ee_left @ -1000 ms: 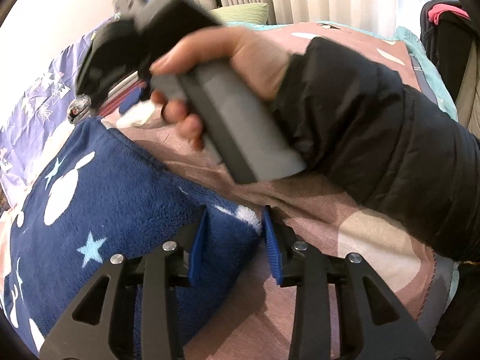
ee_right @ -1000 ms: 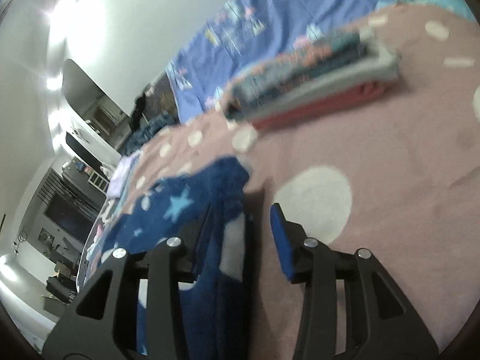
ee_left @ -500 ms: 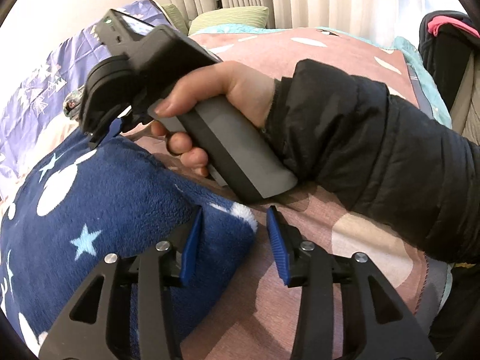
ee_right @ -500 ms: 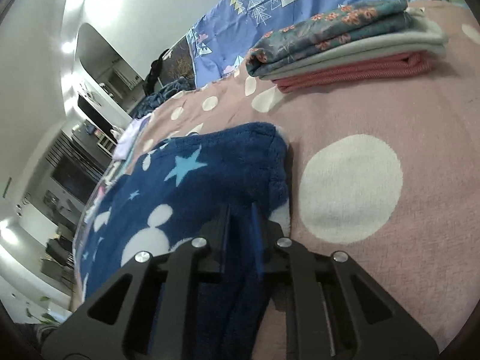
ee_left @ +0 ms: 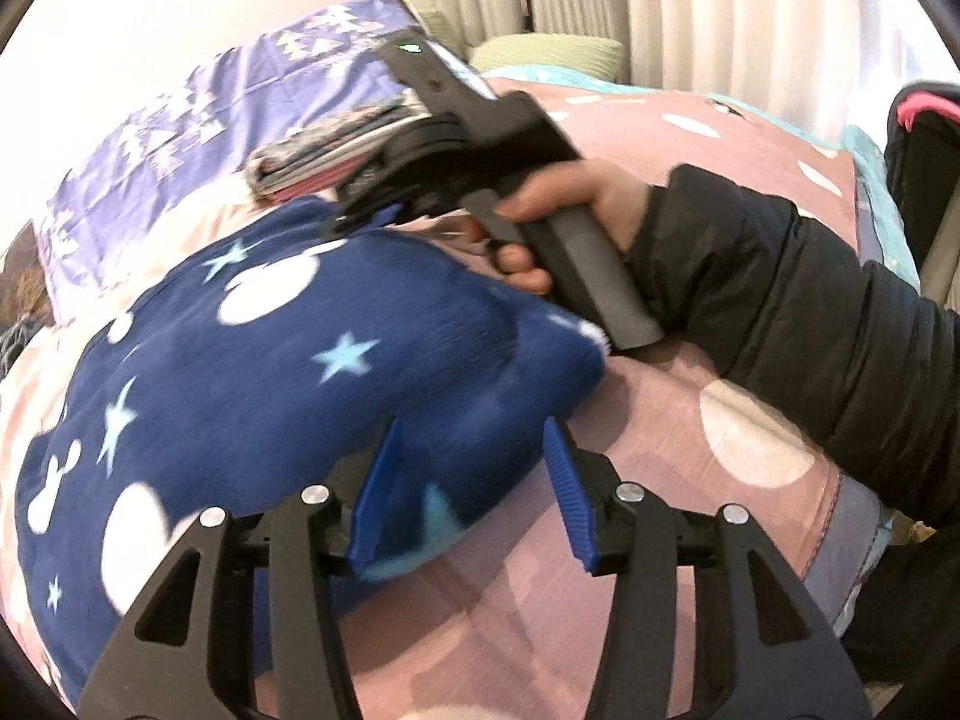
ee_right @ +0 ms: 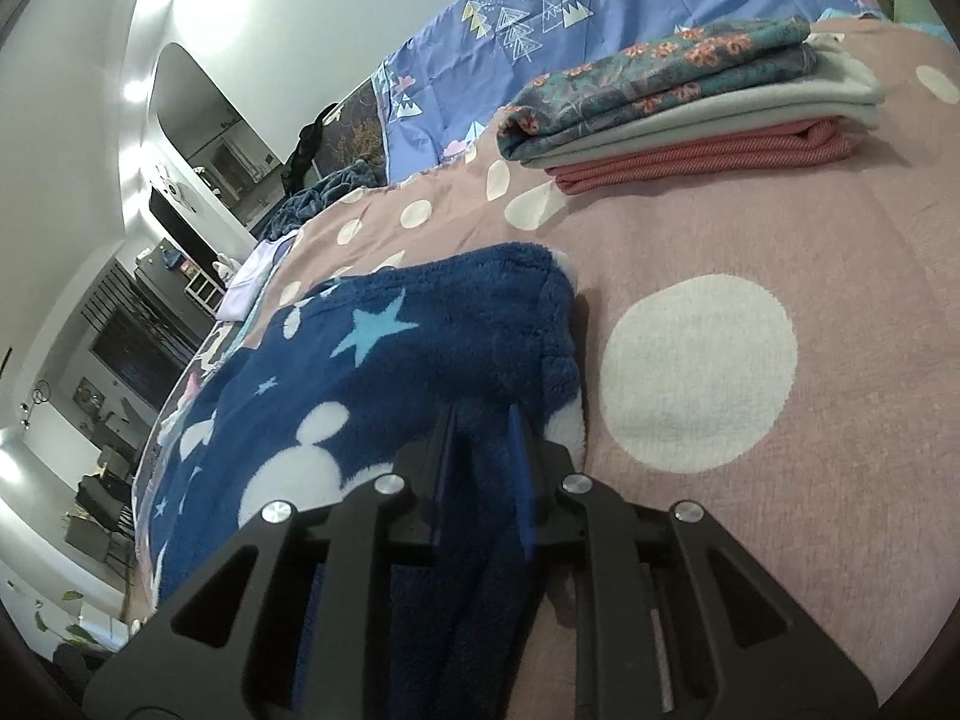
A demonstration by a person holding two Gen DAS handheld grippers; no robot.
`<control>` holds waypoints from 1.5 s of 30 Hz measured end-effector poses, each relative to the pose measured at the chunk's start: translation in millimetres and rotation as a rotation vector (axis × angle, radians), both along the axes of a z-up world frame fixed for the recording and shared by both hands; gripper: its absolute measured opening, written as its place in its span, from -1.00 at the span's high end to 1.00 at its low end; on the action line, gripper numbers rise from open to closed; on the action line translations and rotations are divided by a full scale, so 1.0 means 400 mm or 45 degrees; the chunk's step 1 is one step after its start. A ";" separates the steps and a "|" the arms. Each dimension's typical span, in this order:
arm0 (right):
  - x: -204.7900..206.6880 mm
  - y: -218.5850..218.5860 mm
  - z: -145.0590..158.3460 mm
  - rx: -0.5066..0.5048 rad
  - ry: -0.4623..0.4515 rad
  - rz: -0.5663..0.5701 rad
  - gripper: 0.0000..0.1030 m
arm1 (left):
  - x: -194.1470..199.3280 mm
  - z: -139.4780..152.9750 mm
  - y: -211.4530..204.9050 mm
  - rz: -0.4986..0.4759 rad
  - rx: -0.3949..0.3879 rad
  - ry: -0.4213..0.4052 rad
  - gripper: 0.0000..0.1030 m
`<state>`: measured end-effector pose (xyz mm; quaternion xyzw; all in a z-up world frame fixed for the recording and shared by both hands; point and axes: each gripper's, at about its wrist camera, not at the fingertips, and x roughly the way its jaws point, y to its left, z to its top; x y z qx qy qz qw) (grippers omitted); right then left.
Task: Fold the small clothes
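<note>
Since a second ago my right tongs [ee_right: 486, 456] have gone from spread apart beside the garment to clamped on it, and my left tongs [ee_left: 471, 492] have slid in so that the near corner now sits between their pads instead of beside them.

I judge I am at the gripping step, just ahead of a fold. The navy fleece garment [ee_left: 252, 396], printed with stars and white mouse heads, lies spread on the pink dotted bedspread [ee_right: 750, 540]. My right tongs pinch a ridge of fleece just behind its far corner, the blue pads nearly together with fabric bunched between them. My left tongs are open, straddling the rounded near corner; the pads [ee_left: 375, 492] look close to the cloth but are not squeezing it.

Next, as I see it, the left must close on that corner so both hands hold one edge, then the edge lifts and carries across the garment. Fleece this thick will likely bulge and slip from a shallow bite, so I would want the pads well onto the cloth.

As for room: a stack of folded clothes [ee_right: 690, 114] sits well apart beyond the far corner, and bare bedspread lies between. The garment's right edge runs along open bedspread. My right hand [ee_left: 576, 210] hovers over that edge in the left view, so the two tools are near each other and a crossing sweep could knock them together.
</note>
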<state>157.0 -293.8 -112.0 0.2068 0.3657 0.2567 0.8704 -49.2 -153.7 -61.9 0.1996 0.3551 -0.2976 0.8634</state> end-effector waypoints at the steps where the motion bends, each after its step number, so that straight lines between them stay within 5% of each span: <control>1: -0.002 -0.001 0.000 0.007 -0.001 -0.007 0.65 | -0.004 0.002 0.011 0.012 -0.011 -0.002 0.01; 7: -0.047 -0.072 -0.013 0.166 0.049 -0.194 0.89 | -0.034 0.033 0.100 0.079 -0.082 -0.039 -0.15; 8: -0.061 -0.078 -0.008 0.122 0.040 -0.254 0.63 | -0.039 0.038 0.119 0.093 -0.102 -0.039 -0.15; 11: -0.112 -0.083 0.027 -0.066 -0.005 -0.360 0.56 | -0.043 0.047 0.203 0.189 -0.179 -0.014 -0.15; 17: -0.231 0.027 0.137 -0.448 -0.194 -0.253 0.42 | -0.056 0.049 0.417 0.448 -0.305 -0.027 -0.15; 26: -0.461 0.405 0.212 -0.704 -0.515 0.091 -0.04 | -0.065 0.006 0.815 0.899 -0.575 0.030 -0.14; 34: -0.641 0.756 0.142 -0.948 -0.737 0.554 -0.25 | -0.075 -0.079 0.924 0.829 -0.727 0.150 0.02; 43: -0.667 0.870 0.093 -1.039 -0.724 0.642 -0.37 | 0.030 -0.103 0.923 0.665 -0.767 0.226 0.03; 45: -0.660 0.880 0.087 -1.053 -0.703 0.632 -0.38 | 0.058 -0.100 0.909 0.612 -0.743 0.243 0.31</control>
